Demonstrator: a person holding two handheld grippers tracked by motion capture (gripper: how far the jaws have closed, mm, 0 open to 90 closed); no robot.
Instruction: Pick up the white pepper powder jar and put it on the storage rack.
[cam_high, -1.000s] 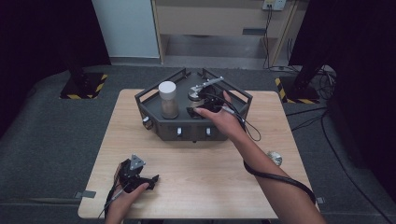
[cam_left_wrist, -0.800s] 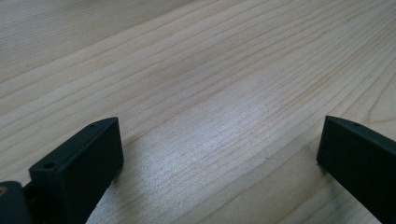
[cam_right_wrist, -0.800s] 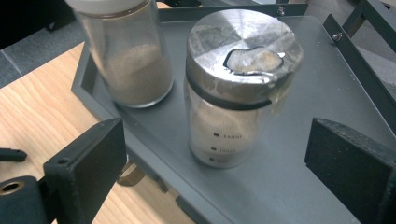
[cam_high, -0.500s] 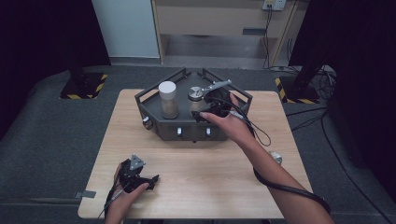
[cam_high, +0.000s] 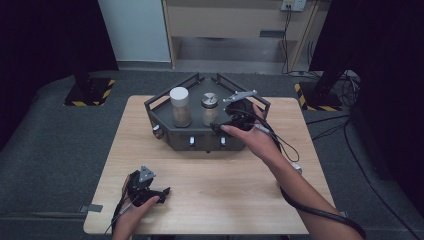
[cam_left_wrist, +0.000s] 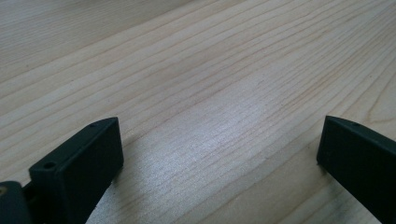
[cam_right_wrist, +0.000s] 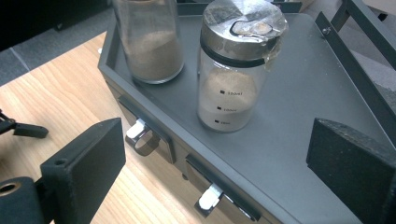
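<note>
Glass shaker (cam_right_wrist: 238, 70): upper centre of my right gripper view, standing on the grey tray (cam_right_wrist: 299, 112).
My right gripper (cam_high: 226, 123): angled left, jaws released, empty.
My left gripper (cam_high: 152, 192): lower left, parted over bare table (cam_left_wrist: 210, 93).

Glass shaker (cam_right_wrist: 233, 79) with shiny metal lid (film-wrapped) — matt grey tray (cam_right_wrist: 299, 116), pale smooth-grained wooden table (cam_left_wrist: 196, 84).

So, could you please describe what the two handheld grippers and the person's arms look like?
Both grippers are black, each with two flat, blocky black jaws. The left gripper and the right gripper each carry a grey three-cornered plate on top. A black cable trails from each, the right one running along the forearm. The forearms are bare, with no sleeves in sight.
</note>
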